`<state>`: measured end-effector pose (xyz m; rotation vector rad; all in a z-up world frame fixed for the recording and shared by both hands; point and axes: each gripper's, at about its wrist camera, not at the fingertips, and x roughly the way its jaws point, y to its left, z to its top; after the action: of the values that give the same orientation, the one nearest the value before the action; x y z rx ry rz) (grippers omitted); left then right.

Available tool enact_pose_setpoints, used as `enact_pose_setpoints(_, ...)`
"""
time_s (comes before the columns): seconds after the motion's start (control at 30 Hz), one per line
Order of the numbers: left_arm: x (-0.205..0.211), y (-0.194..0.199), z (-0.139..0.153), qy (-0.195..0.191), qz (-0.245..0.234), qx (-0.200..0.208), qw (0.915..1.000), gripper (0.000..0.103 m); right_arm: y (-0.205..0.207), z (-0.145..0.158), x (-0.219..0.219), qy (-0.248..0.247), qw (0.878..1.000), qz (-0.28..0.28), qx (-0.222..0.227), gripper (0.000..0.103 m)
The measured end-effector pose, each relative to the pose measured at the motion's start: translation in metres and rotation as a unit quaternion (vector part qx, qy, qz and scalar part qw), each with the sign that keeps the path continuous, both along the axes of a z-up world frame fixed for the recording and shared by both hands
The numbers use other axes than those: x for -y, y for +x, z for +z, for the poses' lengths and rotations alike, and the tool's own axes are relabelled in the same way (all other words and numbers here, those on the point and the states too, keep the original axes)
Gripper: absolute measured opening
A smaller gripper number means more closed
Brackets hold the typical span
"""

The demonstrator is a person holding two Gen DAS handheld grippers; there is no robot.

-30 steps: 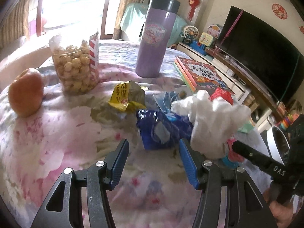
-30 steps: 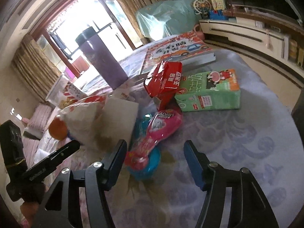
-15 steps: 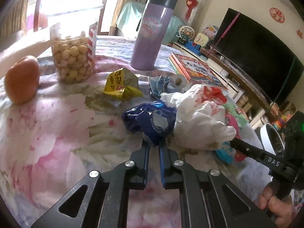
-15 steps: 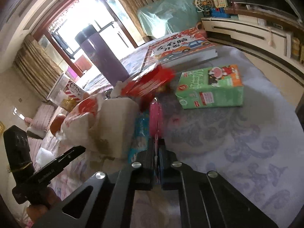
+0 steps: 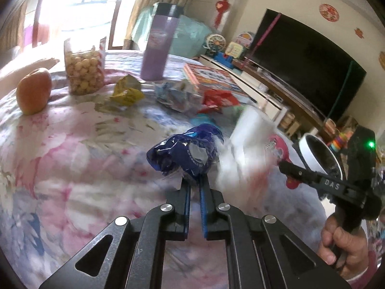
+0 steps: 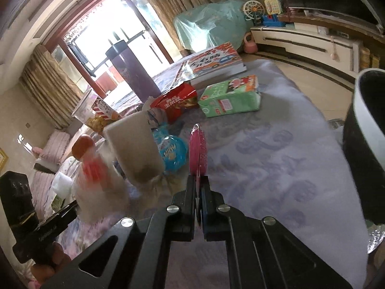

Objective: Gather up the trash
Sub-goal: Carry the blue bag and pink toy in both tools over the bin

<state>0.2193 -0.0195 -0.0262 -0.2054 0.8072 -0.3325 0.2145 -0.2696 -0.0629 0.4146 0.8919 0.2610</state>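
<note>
My left gripper [image 5: 194,183] is shut on a crumpled dark blue wrapper [image 5: 185,154], held just above the floral tablecloth [image 5: 72,159]. My right gripper [image 6: 198,185] is shut on a pink snack wrapper [image 6: 198,149], seen edge-on and lifted off the cloth. A blurred white plastic bag [image 5: 250,130] stands between the two grippers. On the table lie a yellow wrapper [image 5: 126,91], a light blue wrapper [image 6: 172,153], a red packet [image 6: 175,101] and a green carton [image 6: 231,96]. A white-rimmed black bin [image 6: 365,125] is at the table's right edge.
An orange fruit [image 5: 33,91], a jar of round snacks [image 5: 83,72], a purple flask [image 5: 160,45] and a picture book [image 5: 209,77] stand at the back of the table. A TV [image 5: 308,57] and a low cabinet are beyond. A hand [image 5: 344,248] holds the right gripper.
Both grippers went from open to shut, the left on the blue wrapper, the right on the pink one. Both then drew back with them, towards the bin side. The white bag shifted.
</note>
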Motion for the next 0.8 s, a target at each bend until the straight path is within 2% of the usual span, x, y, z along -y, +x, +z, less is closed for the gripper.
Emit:
enact_pose_setpoints(0.47,0.029,-0.024,0.025,0.012,-0.022,0.028,0.9993,0.006,-0.036,0.015,0.044,-0.009,0.999,-0.033,0.017,0.004)
enact_pose_setpoints(0.8,0.079,-0.019,0.035,0.014,-0.069,0.039,0.9967,0.006,-0.054,0.023,0.077,-0.01,0.998,-0.064,0.025,0.004)
